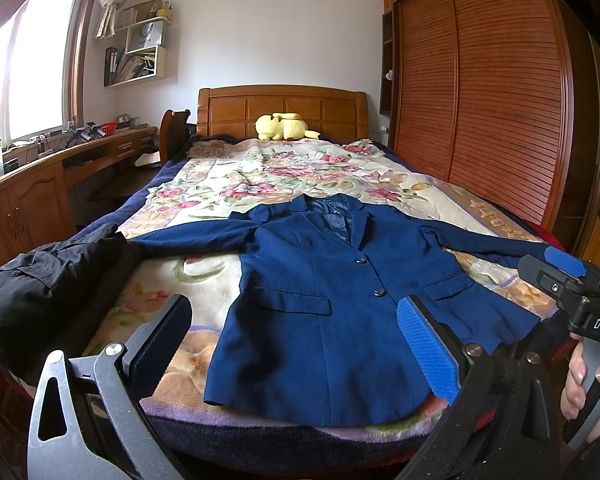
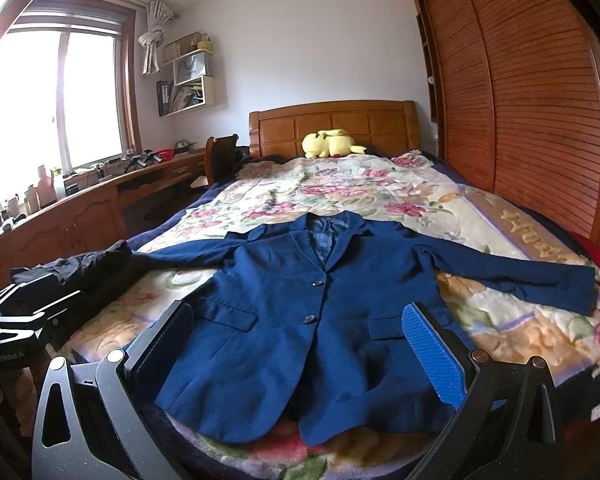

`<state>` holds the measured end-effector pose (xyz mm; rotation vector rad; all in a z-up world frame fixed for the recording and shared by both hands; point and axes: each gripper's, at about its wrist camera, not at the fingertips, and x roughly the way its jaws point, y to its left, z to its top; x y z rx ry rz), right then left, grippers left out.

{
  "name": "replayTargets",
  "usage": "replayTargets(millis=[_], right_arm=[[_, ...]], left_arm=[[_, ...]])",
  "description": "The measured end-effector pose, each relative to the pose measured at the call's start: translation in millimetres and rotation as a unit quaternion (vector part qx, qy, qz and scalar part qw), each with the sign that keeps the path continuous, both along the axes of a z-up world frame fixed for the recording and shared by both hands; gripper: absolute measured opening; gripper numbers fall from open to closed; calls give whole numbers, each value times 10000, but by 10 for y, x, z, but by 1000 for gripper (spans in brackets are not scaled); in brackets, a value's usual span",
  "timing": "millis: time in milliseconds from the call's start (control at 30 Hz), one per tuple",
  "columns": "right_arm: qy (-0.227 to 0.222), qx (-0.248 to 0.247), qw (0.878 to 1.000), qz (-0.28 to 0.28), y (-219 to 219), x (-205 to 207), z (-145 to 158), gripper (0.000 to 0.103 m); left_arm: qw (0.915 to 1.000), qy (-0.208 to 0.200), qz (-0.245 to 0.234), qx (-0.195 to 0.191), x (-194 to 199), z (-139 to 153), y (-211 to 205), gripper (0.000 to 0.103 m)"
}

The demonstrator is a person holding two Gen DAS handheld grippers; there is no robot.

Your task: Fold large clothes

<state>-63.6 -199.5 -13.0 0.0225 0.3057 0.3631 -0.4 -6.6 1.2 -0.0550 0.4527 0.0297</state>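
Observation:
A navy blue blazer [image 1: 324, 300] lies flat and face up on the floral bedspread [image 1: 284, 176], buttoned, both sleeves spread out sideways. It also shows in the right wrist view [image 2: 300, 320]. My left gripper [image 1: 296, 344] is open and empty, held above the blazer's lower hem near the foot of the bed. My right gripper [image 2: 304, 352] is open and empty, also over the lower hem. The right gripper's body [image 1: 580, 292] shows at the right edge of the left wrist view, held by a hand.
A black garment [image 1: 48, 280] lies bunched on the bed's left edge by the left sleeve. A yellow plush toy [image 1: 284, 126] sits by the wooden headboard. A desk [image 1: 60, 168] runs along the left wall; a slatted wardrobe [image 1: 480, 92] stands on the right.

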Motion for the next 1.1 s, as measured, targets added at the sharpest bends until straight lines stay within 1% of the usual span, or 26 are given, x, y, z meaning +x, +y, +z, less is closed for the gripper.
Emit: replayTargets(millis=[267, 400, 567, 900, 1033, 1100], right_arm=[[-13, -21, 10000, 46, 25, 18, -2, 103], [68, 48, 9998, 188, 58, 99, 15, 103], [2, -36, 9997, 251, 157, 193, 44, 103], [-81, -210, 9984, 516, 374, 386, 65, 103], [-132, -296, 9976, 612, 453, 508, 17, 103], [-140, -411, 9969, 653, 517, 611, -29, 103]], left_arm=[[10000, 4, 15, 18, 7, -14, -7, 103], [9999, 117, 89, -48, 67, -83, 47, 103], [9996, 213, 180, -35, 115, -176, 219, 103], [9993, 211, 310, -18, 190, -215, 523, 103], [9992, 212, 341, 40, 282, -249, 644, 103], [9989, 292, 350, 87, 361, -292, 718, 103]])
